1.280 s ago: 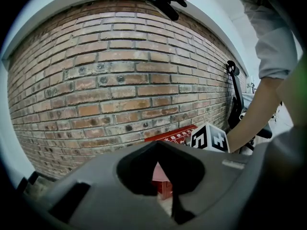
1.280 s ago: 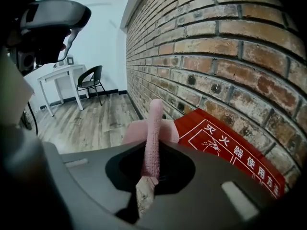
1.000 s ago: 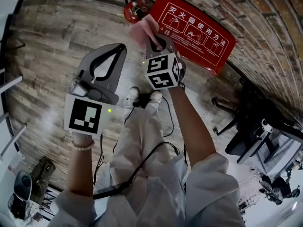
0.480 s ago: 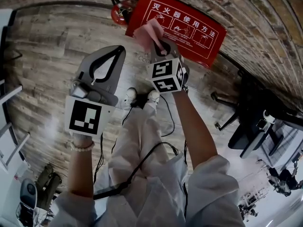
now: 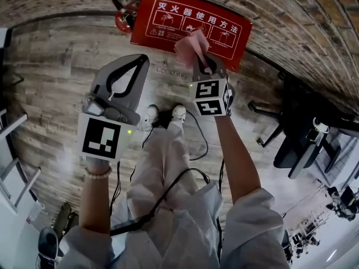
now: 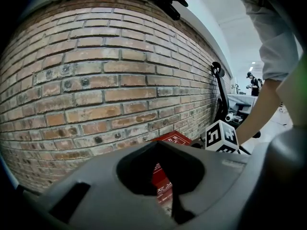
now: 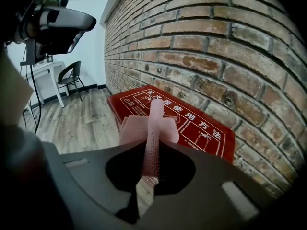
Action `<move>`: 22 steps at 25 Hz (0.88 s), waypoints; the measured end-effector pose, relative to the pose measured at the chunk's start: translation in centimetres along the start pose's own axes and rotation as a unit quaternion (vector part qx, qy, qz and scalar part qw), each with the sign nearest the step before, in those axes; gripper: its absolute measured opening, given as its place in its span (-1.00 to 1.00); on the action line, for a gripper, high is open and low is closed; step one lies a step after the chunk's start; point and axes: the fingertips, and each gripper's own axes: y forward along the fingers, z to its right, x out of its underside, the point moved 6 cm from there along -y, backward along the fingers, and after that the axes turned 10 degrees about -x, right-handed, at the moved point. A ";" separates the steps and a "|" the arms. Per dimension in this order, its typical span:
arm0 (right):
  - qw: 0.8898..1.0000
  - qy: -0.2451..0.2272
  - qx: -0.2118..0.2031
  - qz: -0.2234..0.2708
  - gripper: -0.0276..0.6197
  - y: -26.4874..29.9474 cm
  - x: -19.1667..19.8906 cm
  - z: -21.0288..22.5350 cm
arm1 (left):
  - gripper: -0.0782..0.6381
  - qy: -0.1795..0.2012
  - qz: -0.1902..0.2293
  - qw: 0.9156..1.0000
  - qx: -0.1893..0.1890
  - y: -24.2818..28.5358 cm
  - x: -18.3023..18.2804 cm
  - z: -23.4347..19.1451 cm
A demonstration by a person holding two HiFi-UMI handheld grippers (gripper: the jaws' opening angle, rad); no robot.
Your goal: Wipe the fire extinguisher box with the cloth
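Right hand-held gripper (image 5: 203, 66) clamped on pink cloth (image 5: 192, 42). Cloth overlaps near edge of red fire extinguisher box (image 5: 162, 22); contact unclear. Box sits against brick wall (image 5: 280, 4). Wood floor (image 5: 56, 66) open to the left. Left hand-held gripper (image 5: 140, 60): jaws together, empty, short of box.

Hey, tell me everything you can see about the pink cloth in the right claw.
The pink cloth looks like soft, waffle-textured fabric, folded into a narrow strip with a wider flap spreading behind it. The right claw is shut on its lower part, and the rest sticks out past the tips. It is held in front of the red fire extinguisher box by the brick wall. Whether it touches the box can't be told. Nothing else touches it.
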 end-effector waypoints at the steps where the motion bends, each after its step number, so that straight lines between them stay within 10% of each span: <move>1: 1.000 0.002 0.005 -0.003 -0.85 -0.5 0.6 0.4 | -0.79 0.002 0.001 1.000 0.003 0.2 -0.2 0.3; 22: 0.994 0.048 0.085 -0.050 -0.85 -6.7 8.2 5.5 | -0.79 0.026 0.009 0.999 0.044 1.4 -1.6 5.4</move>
